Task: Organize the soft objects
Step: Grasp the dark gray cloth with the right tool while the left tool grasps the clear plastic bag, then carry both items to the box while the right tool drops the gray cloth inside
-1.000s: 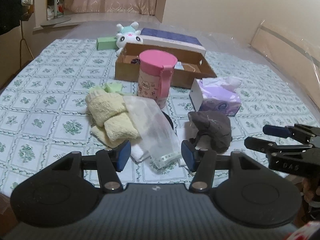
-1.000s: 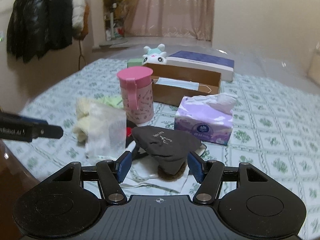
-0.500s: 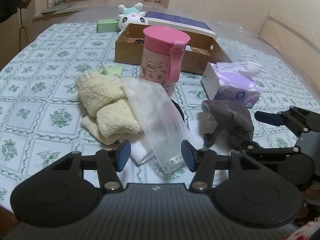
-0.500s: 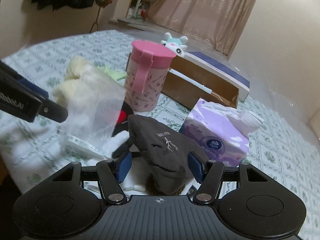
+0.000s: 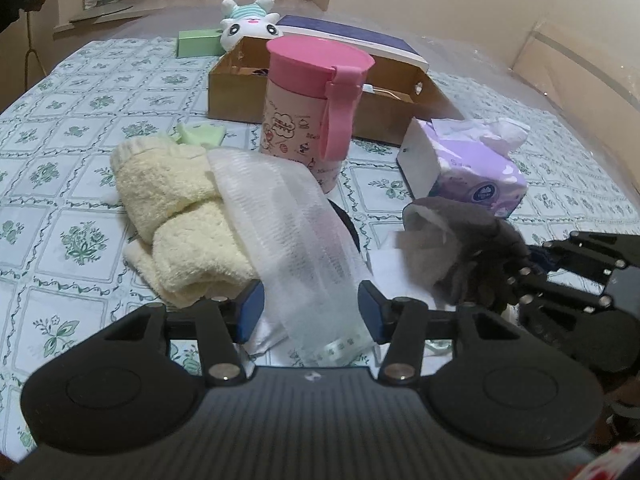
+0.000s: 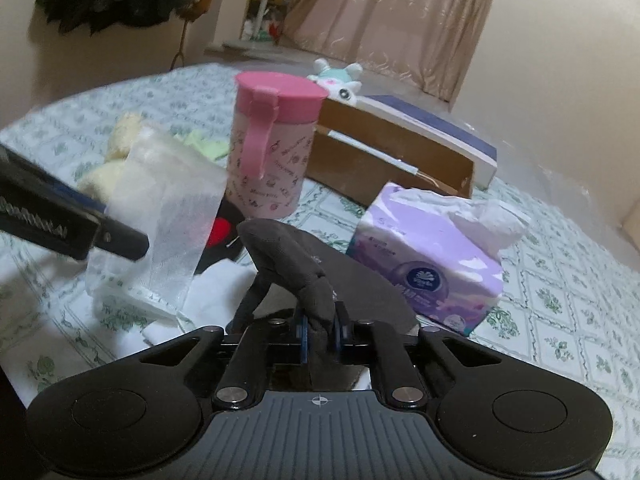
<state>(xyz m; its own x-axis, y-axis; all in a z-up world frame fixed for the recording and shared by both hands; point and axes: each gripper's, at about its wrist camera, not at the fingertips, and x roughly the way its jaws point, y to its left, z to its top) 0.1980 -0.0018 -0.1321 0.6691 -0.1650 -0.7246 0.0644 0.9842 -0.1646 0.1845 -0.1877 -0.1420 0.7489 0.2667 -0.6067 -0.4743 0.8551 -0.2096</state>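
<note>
Right gripper [image 6: 320, 330] had its jaws pinched tight on a fold of the dark grey cloth [image 6: 304, 272], which rose in a ridge from the jaws toward the pink-lidded cup [image 6: 272, 148]. Purple tissue pack [image 6: 424, 264] sat just right of the cloth, tissue sticking out the top. Left of the cup, a sheer white mesh bag [image 6: 160, 216] stood up, with the left gripper [image 6: 68, 220] reaching in at its left edge; whether it was gripping could not be told. Cream fluffy towel [image 6: 116, 152] lay behind the bag. Behind the cup, right side, an open cardboard box [image 6: 384, 164], a plush toy [image 6: 340, 80] at its far end. All on a green-patterned sheet [image 6: 560, 280].
</note>
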